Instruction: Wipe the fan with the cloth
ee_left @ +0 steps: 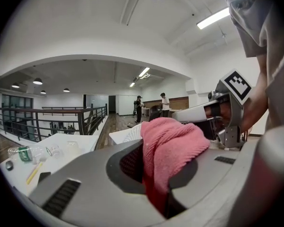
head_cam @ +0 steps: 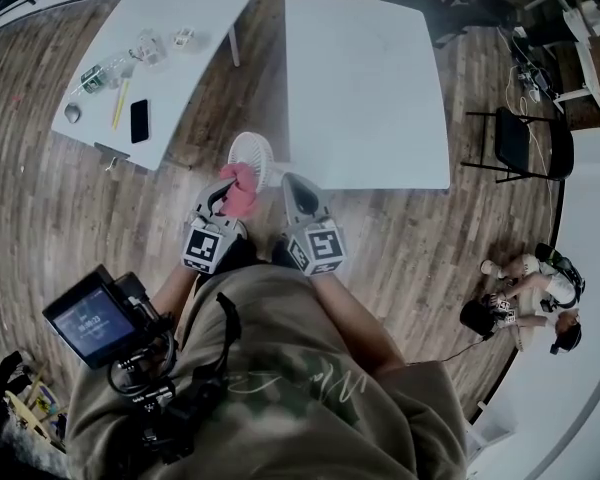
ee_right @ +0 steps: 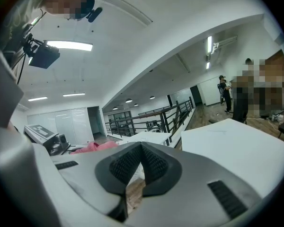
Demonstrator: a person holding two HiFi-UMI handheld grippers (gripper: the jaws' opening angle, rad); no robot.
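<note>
Seen from above, a person stands on a wood floor with a gripper in each hand. Both point at a small round white fan (head_cam: 251, 155) just ahead, in the gap between a large white table (head_cam: 365, 88) on the right and a cluttered table (head_cam: 175, 28) at far left. The left gripper (head_cam: 224, 186) pinches a bunched pink cloth (head_cam: 242, 190) between its jaws. The cloth bulges out past the tips, so soft fabric rather than hard plastic meets the fan, and it lies against the near left part of the fan's round head. In the left gripper view, the fan's ribbed white grille shows just behind the cloth. The right gripper (head_cam: 294, 188) has its jaws pressed together, tips meeting, beside the fan's near right edge. It is probably placed there to steady the fan against the push of the wiping, though no view shows whether it touches or nips the rim. What the fan stands on is hidden. A phone (head_cam: 139, 120) and small items lie on the cluttered table, well apart from the work. The wiping appears to be on the near side, with most of the fan left to do.
</note>
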